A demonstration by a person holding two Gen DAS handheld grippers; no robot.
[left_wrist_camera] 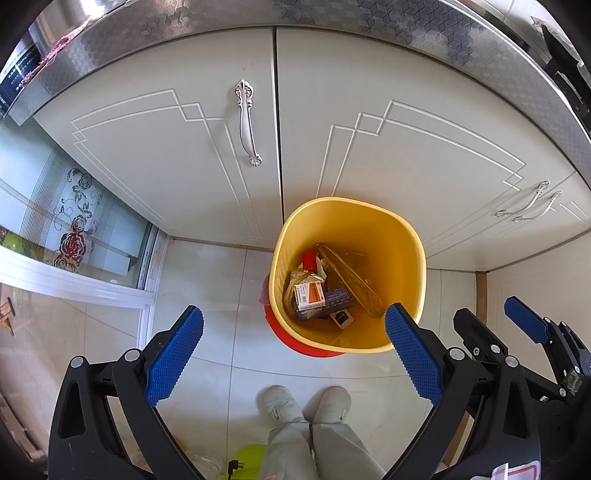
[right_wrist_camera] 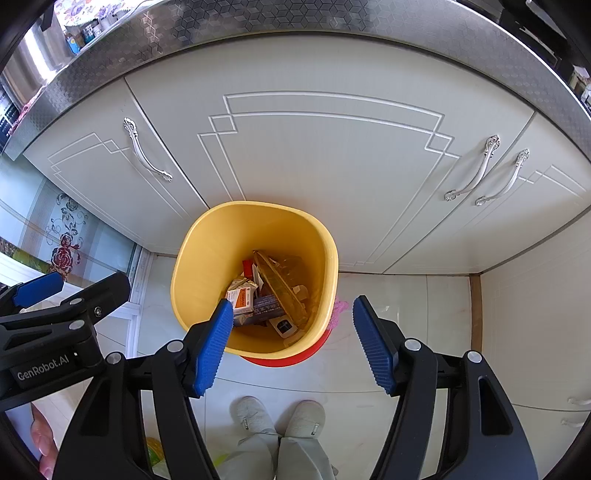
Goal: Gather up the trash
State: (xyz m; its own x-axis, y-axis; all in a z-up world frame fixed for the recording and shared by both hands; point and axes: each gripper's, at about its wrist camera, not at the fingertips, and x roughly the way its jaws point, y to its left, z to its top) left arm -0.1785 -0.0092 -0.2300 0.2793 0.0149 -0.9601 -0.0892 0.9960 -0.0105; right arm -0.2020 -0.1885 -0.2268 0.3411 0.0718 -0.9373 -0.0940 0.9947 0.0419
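A yellow trash bin (left_wrist_camera: pixel 402 254) stands on the tiled floor against the white cabinets; it also shows in the right wrist view (right_wrist_camera: pixel 207 258). Inside lie several pieces of trash: a white and orange box (left_wrist_camera: pixel 309 294), a dark blue box (left_wrist_camera: pixel 338 300), a gold wrapper (left_wrist_camera: pixel 351 280), also seen in the right wrist view as the white and orange box (right_wrist_camera: pixel 241 298) and the gold wrapper (right_wrist_camera: pixel 282 286). My left gripper (left_wrist_camera: pixel 293 321) is open and empty above the bin's near rim. My right gripper (right_wrist_camera: pixel 291 314) is open and empty above the bin.
White cabinet doors with silver handles (left_wrist_camera: pixel 246 123) rise behind the bin under a steel counter edge (left_wrist_camera: pixel 332 14). A red basin (left_wrist_camera: pixel 295 341) sits under the bin. The person's slippers (left_wrist_camera: pixel 306 404) stand on the tiles. A glass sliding door (left_wrist_camera: pixel 74 221) is at left.
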